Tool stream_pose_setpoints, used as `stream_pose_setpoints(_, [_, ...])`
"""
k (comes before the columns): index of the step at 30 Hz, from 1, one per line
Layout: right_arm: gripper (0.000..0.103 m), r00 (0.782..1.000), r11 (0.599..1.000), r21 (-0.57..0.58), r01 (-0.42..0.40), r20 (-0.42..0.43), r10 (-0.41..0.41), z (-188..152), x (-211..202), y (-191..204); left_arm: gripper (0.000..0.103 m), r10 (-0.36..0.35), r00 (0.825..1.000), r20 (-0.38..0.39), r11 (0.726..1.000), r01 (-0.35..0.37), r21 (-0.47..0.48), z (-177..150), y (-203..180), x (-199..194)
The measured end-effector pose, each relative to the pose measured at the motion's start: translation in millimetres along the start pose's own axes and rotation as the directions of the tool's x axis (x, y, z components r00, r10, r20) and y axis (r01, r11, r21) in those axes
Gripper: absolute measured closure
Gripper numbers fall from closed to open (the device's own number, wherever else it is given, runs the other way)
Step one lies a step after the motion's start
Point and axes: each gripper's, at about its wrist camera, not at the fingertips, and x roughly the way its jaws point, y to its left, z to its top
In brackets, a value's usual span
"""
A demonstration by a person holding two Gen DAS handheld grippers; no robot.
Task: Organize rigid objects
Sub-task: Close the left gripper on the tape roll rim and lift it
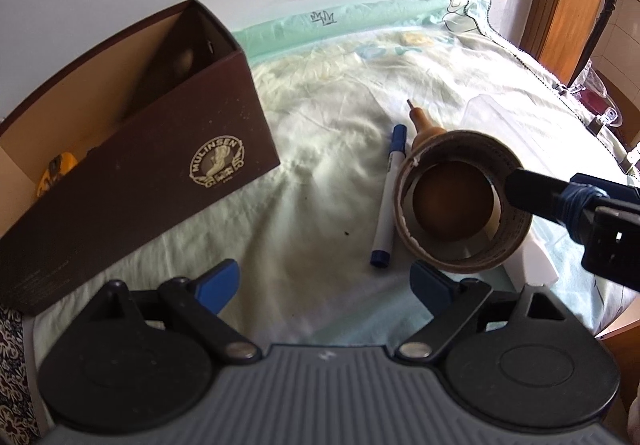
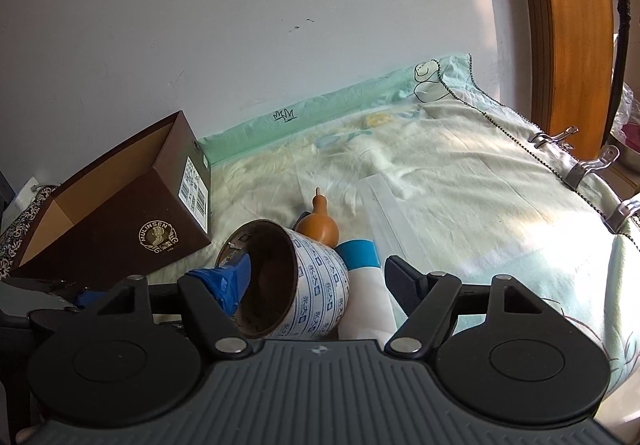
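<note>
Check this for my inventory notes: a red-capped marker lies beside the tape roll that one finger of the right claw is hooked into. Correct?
Not quite: the marker has blue caps, not red, as the left wrist view shows. It lies beside the tape roll, with one finger of the right claw inside it.

Bright daylight from the right in both views, washing out the pale bedsheet (image 2: 500,213) toward that side. Soft shadow left of the brown box (image 1: 132,161), interior dim. Strong fisheye bending at the edges, the wooden frame (image 2: 576,37) curved, corners vignetted black. Sharp at center, slightly soft on the near tool (image 1: 324,285) housing.
</note>
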Motion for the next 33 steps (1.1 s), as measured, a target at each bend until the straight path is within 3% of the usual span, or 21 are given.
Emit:
stream_pose_setpoints(3, [0.049,1.000,1.000,0.001,0.023,-0.003,-0.023,-0.6,2.8,-1.6,0.027,-0.021,1.000,-0.006,1.000,0.021,0.022,2.1,-4.8,2.1])
stream_pose_setpoints(6, [0.053,0.999,0.999,-0.018,0.037,-0.003,-0.037,1.5,5.9,-1.8,0.033,-0.039,0.999,-0.019,0.999,0.039,0.028,5.7,-5.5,6.9])
stream_pose_setpoints(13, [0.061,1.000,0.999,-0.049,0.022,-0.017,-0.022,7.4,11.5,-3.0,0.027,-0.155,0.988,0.014,0.985,0.153,0.080,9.8,-0.4,-8.4])
stream_pose_setpoints(19, [0.078,0.996,1.000,-0.009,-0.013,-0.086,0.013,9.2,29.1,-10.2,0.035,-0.248,0.967,0.053,0.966,0.243,0.083,25.9,2.5,-12.0])
stream_pose_setpoints(21, [0.087,0.995,0.999,0.000,-0.039,-0.088,0.039,9.9,30.0,-10.5,0.054,-0.265,0.964,0.035,0.962,0.261,0.080,32.1,-0.9,-2.8])
stream_pose_setpoints(24, [0.096,0.995,0.999,-0.026,-0.048,-0.088,0.045,10.6,30.3,-7.1,0.065,-0.288,0.958,-0.012,0.956,0.288,0.056,38.1,-2.7,15.8])
stream_pose_setpoints(26, [0.099,0.995,0.998,-0.034,-0.052,-0.091,0.049,11.5,31.0,-7.0,0.084,-0.306,0.951,-0.043,0.951,0.307,0.023,39.5,-0.9,27.0])
stream_pose_setpoints(30, [0.103,0.993,0.998,-0.031,-0.062,-0.106,0.058,13.2,33.1,-8.8,0.095,-0.327,0.944,-0.048,0.945,0.326,-0.029,37.9,5.9,33.5])
stream_pose_setpoints(33, [0.103,0.991,0.997,-0.036,-0.071,-0.117,0.066,13.9,32.4,-8.5,0.095,-0.341,0.940,-0.027,0.939,0.339,-0.048,36.6,8.9,27.0])
